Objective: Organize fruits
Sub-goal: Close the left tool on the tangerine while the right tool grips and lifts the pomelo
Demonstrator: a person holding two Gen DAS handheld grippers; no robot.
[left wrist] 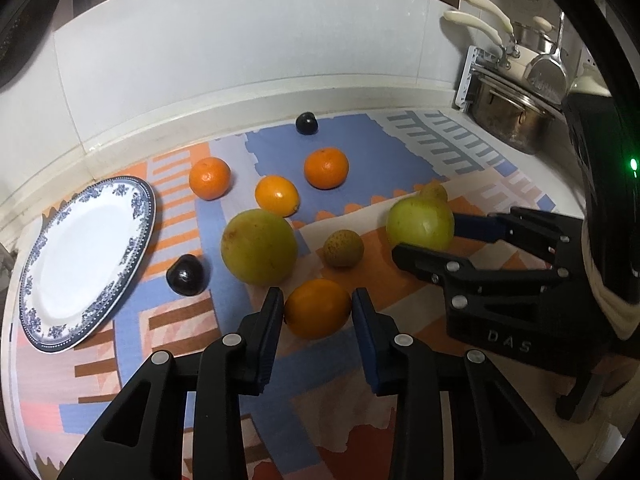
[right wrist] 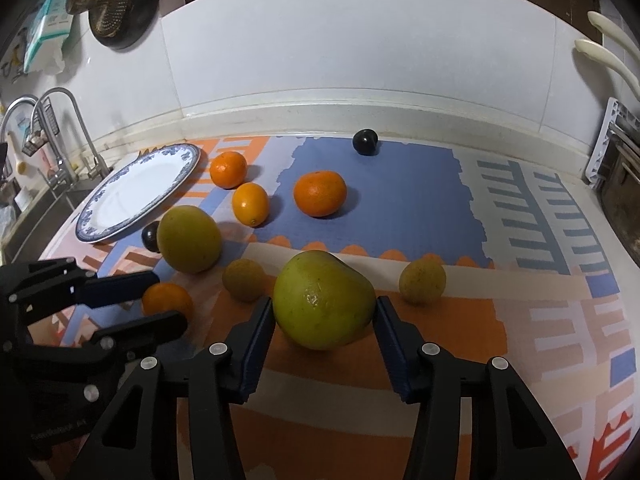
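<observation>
My left gripper (left wrist: 318,304) has its jaws around an orange (left wrist: 317,308) that rests on the patterned mat (left wrist: 360,148); both pads touch its sides. My right gripper (right wrist: 325,308) has its pads against a large green citrus (right wrist: 323,300), which also shows in the left wrist view (left wrist: 420,222). A second large green citrus (left wrist: 259,245), three more oranges (left wrist: 326,168) (left wrist: 209,178) (left wrist: 277,195), two small yellow-green fruits (left wrist: 343,248) (right wrist: 422,282) and two dark plums (left wrist: 186,274) (left wrist: 307,123) lie loose on the mat. An empty blue-rimmed white plate (left wrist: 86,258) lies at the left.
A white tiled wall (left wrist: 260,40) runs along the back. Pots on a rack (left wrist: 516,116) stand at the back right. A sink with taps (right wrist: 60,152) is left of the plate. The mat covers the counter toward me.
</observation>
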